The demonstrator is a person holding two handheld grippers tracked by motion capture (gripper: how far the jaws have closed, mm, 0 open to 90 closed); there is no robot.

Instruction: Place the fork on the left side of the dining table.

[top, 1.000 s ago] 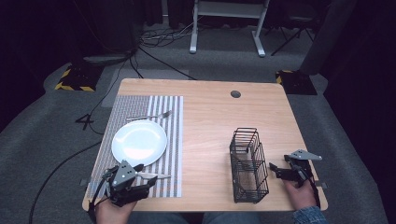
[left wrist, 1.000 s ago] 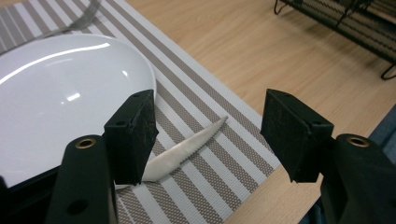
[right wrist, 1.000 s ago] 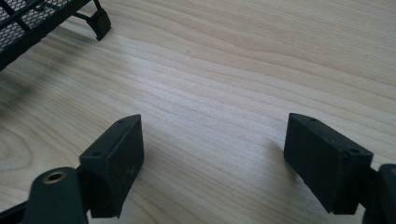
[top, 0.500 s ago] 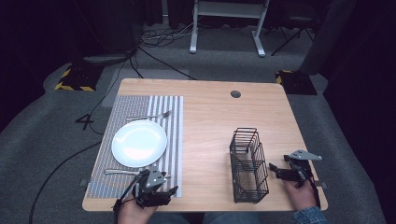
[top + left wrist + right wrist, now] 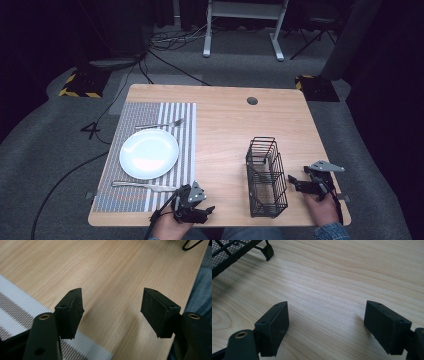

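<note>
My left gripper (image 5: 209, 209) is low at the table's front edge, just right of the striped placemat (image 5: 186, 131), pointing right. In the left gripper view (image 5: 112, 312) its jaws stand open with bare wood between them and the placemat's corner (image 5: 15, 305) at the left. My right gripper (image 5: 295, 182) rests at the front right, pointing left at the black wire basket (image 5: 266, 175). Its jaws (image 5: 325, 325) are open and empty, with the basket's foot (image 5: 267, 251) ahead. On the placemat lie a white plate (image 5: 149, 153), a fork (image 5: 160, 123) behind it and a knife (image 5: 142, 186) in front.
The wooden table (image 5: 225, 125) has a cable hole (image 5: 252, 100) near its back edge. Cables and a desk frame (image 5: 240, 30) stand on the grey floor beyond. A person's trouser leg (image 5: 200, 292) lies past the front edge.
My left gripper has moved right along the front edge, away from the knife, which stays lying on the placemat. The right gripper has not moved.
</note>
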